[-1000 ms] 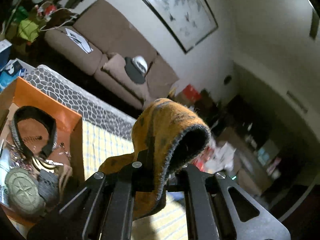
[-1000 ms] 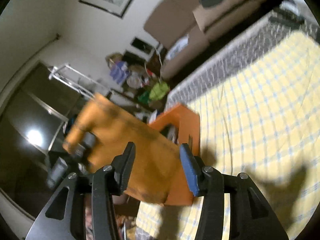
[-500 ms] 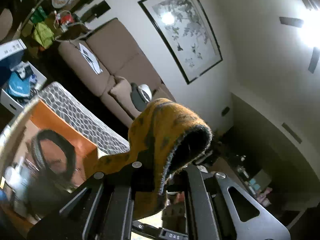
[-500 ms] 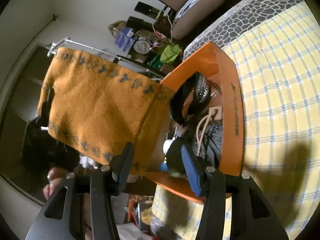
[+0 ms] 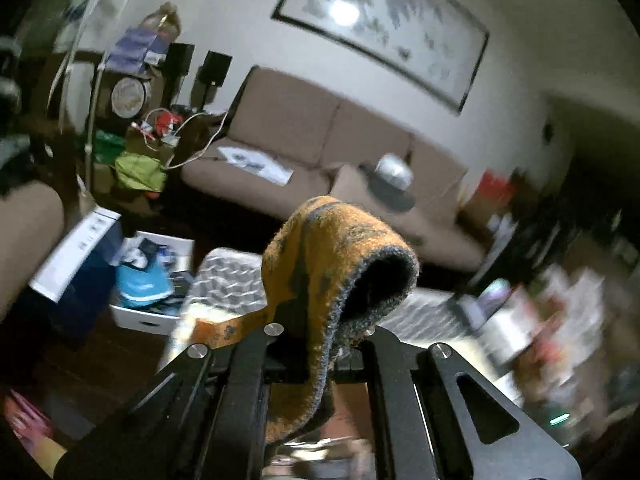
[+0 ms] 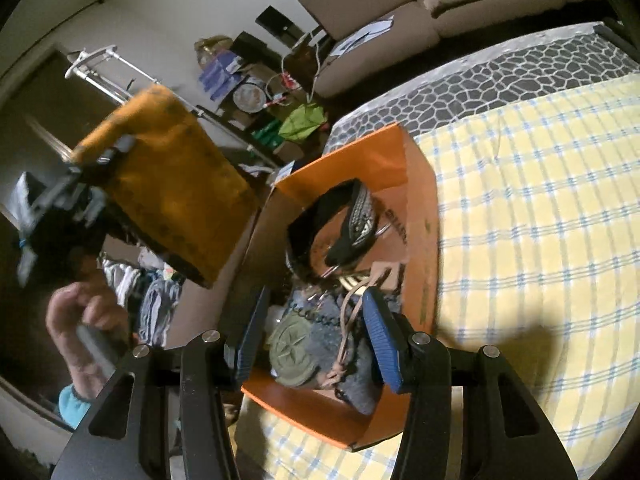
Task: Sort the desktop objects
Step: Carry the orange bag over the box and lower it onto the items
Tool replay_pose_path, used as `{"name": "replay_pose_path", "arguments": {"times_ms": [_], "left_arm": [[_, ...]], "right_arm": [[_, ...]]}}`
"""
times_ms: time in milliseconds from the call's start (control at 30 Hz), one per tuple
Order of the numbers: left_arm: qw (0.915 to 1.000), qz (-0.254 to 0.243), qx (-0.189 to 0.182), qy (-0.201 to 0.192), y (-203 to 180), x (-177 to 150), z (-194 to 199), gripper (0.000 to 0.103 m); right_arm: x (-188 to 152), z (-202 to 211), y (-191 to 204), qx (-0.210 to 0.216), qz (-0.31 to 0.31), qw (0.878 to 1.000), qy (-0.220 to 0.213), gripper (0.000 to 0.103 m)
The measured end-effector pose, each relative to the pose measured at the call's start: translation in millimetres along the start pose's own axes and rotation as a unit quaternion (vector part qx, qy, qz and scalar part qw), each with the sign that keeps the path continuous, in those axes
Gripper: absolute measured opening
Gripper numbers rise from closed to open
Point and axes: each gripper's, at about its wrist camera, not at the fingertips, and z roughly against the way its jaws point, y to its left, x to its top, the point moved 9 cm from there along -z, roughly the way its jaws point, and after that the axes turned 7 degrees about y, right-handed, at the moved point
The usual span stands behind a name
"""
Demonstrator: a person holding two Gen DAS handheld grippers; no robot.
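Open right tool (image 6: 314, 334) above orange box (image 6: 420, 216).

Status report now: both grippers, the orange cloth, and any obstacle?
Left gripper shut on orange cloth, held beside orange box. Right gripper open, empty, over box. Box holds belt; no obstacle seen.

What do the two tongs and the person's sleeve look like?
Both tongs have black metal arms with slotted cut-outs and silver screw heads. The right tongs carry blue ribbed pads; pads on the left tongs are hidden. A teal sleeve cuff shows at the left wrist.
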Motion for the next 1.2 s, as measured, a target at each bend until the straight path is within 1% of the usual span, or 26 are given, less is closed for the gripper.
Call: {"name": "replay_pose_path", "arguments": {"times_ms": [67,100,167,233,367,500,600,667,733,767,867,900,1033,1200], "left_arm": [[0.9987,-0.03,0.027,0.03,-8.9,-15.8,-30.2,0.006],[0.9977,-0.039,0.032,0.044,-14.4,-23.6,-43.0,0.006],[0.995,-0.051,0.037,0.078,-26.9,-44.5,-71.1,0.006],[0.9929,-0.055,0.034,0.1,-40.2,-65.0,-83.9,0.006],[0.9878,-0.05,0.018,0.147,-62.4,-101.7,-108.2,0.006],[0.9824,-0.046,0.006,0.181,-75.3,-128.0,-122.5,0.006],[0.9786,-0.027,-0.016,0.203,-77.3,-140.2,-126.8,0.006],[0.9744,-0.003,-0.04,0.221,-76.3,-147.2,-126.3,0.009],[0.9713,0.027,-0.066,0.227,-74.7,-152.2,-120.0,0.021],[0.9707,0.036,-0.074,0.226,-73.0,-152.4,-115.9,0.024],[0.9697,0.064,-0.092,0.218,-68.1,-152.4,-98.8,0.042],[0.9682,0.071,-0.101,0.218,-68.1,-153.4,-92.9,0.051],[0.9673,0.094,-0.11,0.208,-59.5,-153.5,-70.5,0.051],[0.9702,0.13,-0.084,0.187,-28.8,-148.4,-44.1,0.052]], "right_arm": [[2.0,3.8,-1.1,-0.005,0.002,1.0,-0.005,0.052],[3.2,5.5,-0.7,-0.007,0.003,1.0,-0.007,0.052],[4.4,9.6,-1.3,-0.011,0.005,1.0,-0.011,0.052],[6.1,13.4,-3.1,-0.012,0.005,1.0,-0.014,0.052],[9.7,18.2,-8.4,-0.014,0.0,1.0,-0.016,0.052],[11.3,20.7,-13.6,-0.015,-0.005,1.0,-0.014,0.052],[12.7,23.4,-17.3,-0.018,-0.009,1.0,-0.016,0.052],[14.2,24.4,-19.8,-0.019,-0.013,1.0,-0.017,0.052],[15.3,24.3,-21.4,-0.017,-0.016,1.0,-0.019,0.052],[15.4,23.7,-21.5,-0.014,-0.019,1.0,-0.018,0.052],[17.3,21.1,-21.7,0.001,-0.029,0.999,-0.02,0.052],[18.3,20.0,-21.5,0.005,-0.032,0.999,-0.02,0.052],[25.7,12.8,-25.8,0.022,-0.053,0.998,-0.028,0.052],[35.3,-2.4,-30.4,0.038,-0.073,0.996,-0.041,0.052]]}}
